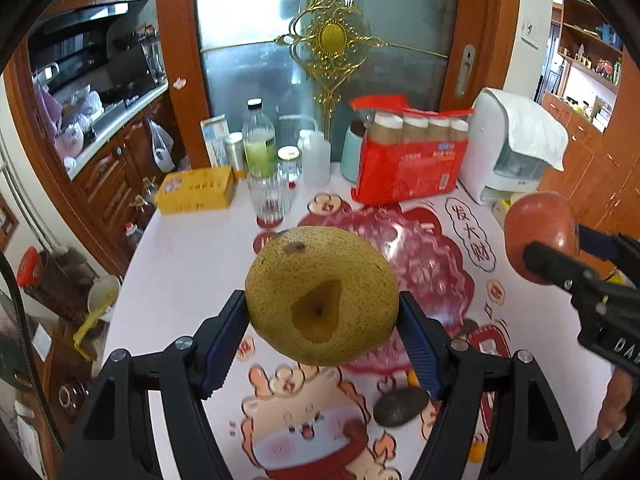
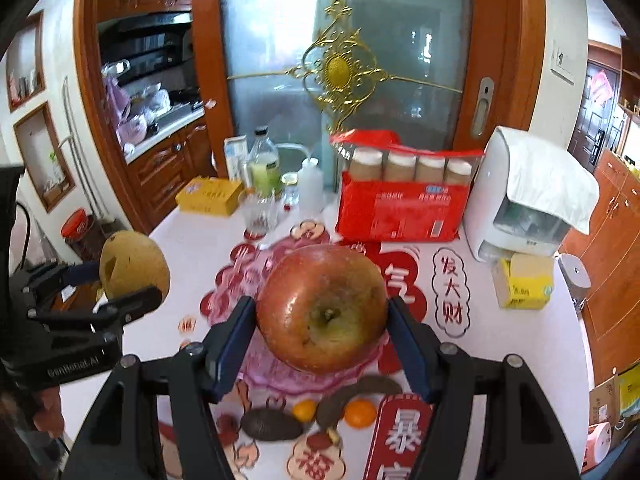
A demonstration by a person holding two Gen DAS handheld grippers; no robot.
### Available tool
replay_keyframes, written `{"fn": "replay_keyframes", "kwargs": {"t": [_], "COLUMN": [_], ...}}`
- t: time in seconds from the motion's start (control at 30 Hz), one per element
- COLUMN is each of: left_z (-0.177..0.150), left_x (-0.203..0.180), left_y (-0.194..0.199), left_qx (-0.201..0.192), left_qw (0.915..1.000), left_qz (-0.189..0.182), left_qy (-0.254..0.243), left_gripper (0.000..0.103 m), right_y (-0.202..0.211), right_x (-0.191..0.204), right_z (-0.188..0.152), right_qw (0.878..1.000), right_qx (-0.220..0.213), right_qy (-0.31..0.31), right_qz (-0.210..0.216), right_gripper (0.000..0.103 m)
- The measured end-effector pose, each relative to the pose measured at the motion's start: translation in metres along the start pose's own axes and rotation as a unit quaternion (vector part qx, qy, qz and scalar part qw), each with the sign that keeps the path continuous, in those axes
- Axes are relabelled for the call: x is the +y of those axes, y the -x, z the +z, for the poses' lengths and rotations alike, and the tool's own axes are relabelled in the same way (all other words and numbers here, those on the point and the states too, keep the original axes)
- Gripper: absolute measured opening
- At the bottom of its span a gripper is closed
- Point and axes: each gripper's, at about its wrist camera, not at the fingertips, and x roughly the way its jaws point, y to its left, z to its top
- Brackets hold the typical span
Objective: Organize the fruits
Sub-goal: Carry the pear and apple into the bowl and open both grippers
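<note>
Two fruits aloft, one in each gripper, above the pink plate.

Both grippers are clenched on fruit: the left gripper (image 1: 322, 320) clamps a speckled yellow pear (image 1: 322, 294) across its width, blossom end facing the camera, and the right gripper (image 2: 322, 322) clamps a red apple (image 2: 322, 308) the same way, stem pit toward the lens. Each fruit hangs clear of the table (image 1: 188, 256). The translucent pink plate (image 2: 304, 380) lies directly below and just ahead of the apple, so the right hand looks nearer to it; the pear sits off to the plate's left side. Still on the tablecloth, near the plate's close rim, lie an avocado (image 2: 272, 424), two small oranges (image 2: 360, 414) and a dark elongated fruit (image 2: 352, 394). A straight descent should likely suit the apple.
</note>
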Motion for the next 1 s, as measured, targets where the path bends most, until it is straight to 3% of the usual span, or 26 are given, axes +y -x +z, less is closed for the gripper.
{"fn": "replay_keyframes", "kwargs": {"t": [0.23,0.53,1.0], "left_z": [0.011,-0.025,-0.052], "left_x": [-0.015,-0.033,-0.051], "left_y": [-0.061,-0.157,-0.211], "left_qx": [0.030,0.121,0.166], "left_qw": [0.9995,0.9927,0.9860], "left_qz": [0.004,-0.005,0.003], "left_qy": [-0.003,0.001,-0.018], "left_gripper": [0.072,0.072,0.072], "right_y": [-0.052,-0.143,-0.208], "right_x": [-0.013,-0.021,-0.032], "right_z": [0.019,-0.018,-0.055], "right_qw": [0.999,0.993,0.983], "right_qx": [0.027,0.116,0.183], "right_qy": [-0.030,-0.025,-0.006], "right_qz": [0.023,0.022,0.031], "right_gripper": [0.067,0.067,0.067]}}
